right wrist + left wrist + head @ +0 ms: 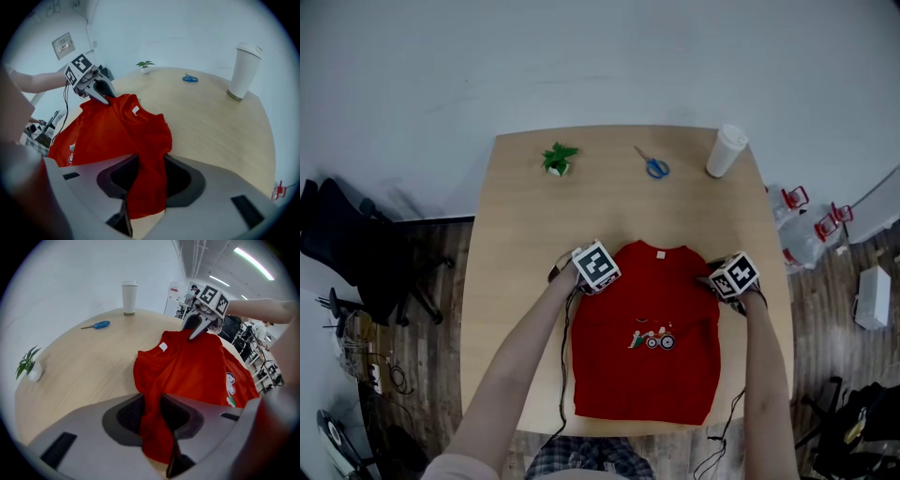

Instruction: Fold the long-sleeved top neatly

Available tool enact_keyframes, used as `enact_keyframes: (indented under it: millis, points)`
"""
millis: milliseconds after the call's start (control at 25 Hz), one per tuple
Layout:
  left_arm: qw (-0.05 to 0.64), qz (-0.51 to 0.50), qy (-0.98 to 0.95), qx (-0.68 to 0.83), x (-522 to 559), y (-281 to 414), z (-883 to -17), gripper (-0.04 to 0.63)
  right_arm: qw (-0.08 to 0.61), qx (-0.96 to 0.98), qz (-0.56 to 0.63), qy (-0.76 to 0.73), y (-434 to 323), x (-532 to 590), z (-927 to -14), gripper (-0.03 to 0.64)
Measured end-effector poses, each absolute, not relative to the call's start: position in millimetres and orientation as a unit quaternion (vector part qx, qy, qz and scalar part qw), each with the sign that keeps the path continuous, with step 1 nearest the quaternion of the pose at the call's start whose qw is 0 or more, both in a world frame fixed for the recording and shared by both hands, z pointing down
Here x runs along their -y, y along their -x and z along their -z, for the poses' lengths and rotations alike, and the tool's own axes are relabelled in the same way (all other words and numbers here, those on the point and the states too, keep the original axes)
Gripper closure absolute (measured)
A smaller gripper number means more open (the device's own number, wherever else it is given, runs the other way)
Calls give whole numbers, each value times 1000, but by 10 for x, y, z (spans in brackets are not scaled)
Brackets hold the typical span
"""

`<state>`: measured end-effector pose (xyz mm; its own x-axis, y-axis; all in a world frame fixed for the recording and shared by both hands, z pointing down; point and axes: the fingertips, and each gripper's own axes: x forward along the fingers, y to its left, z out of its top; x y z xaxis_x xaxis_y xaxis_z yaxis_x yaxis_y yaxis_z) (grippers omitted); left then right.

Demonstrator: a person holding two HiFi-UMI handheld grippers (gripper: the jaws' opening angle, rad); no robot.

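Red top (647,328) flat on table (525,234); left tool (580,280), right tool (715,281) each clamped on one shoulder.

**What You Are Not Seeing**

In the head view, the marker cubes (597,264) are covering the jaws of your left gripper (153,416) and right gripper (149,178), and both shoulder corners of the red top (652,309). Its chest print (652,338) is showing too small to read. Your forearms (525,361) are running off the near edge, and the left edge is cropping the black chair (347,234).
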<state>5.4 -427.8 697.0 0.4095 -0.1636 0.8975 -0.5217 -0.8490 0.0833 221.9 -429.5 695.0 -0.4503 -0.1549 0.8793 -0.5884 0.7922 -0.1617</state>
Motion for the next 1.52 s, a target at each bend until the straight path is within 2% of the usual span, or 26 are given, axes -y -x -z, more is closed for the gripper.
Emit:
enact_keyframes:
  millis: [120,160,400,600,760,880,1160,1520]
  points:
    - [151,-507,-822,210,4270,-82,-6958,513,484,825,-197,-215,-2187,4263,-6920,542]
    - [141,-507,-823,214,4284,-81,-6936,524,486,826,-189,-213,-2185,4259,-6911,559]
    - [133,-490,-830,229,4335,-85,-6762,538,487,827,-151,-239,-2240,4353,-6766,569]
    - [91,-435,-841,308,4662,-162,-6344,538,475,807,-74,-343,-2273,4685,-6453,572]
    - [50,-429,-843,320,4641,-136,-6189,540,467,809,-26,-356,-2240,4652,-6236,572]
    - [31,-419,-850,319,4480,-107,-6069,540,454,822,5,-344,-2219,4476,-6091,572]
    - [-76,-427,-857,279,3816,-188,-5757,538,445,837,82,-309,-2176,3786,-5752,572]
    - [-84,-419,-870,246,2898,-163,-5703,538,429,853,98,-279,-2124,2825,-5661,572]
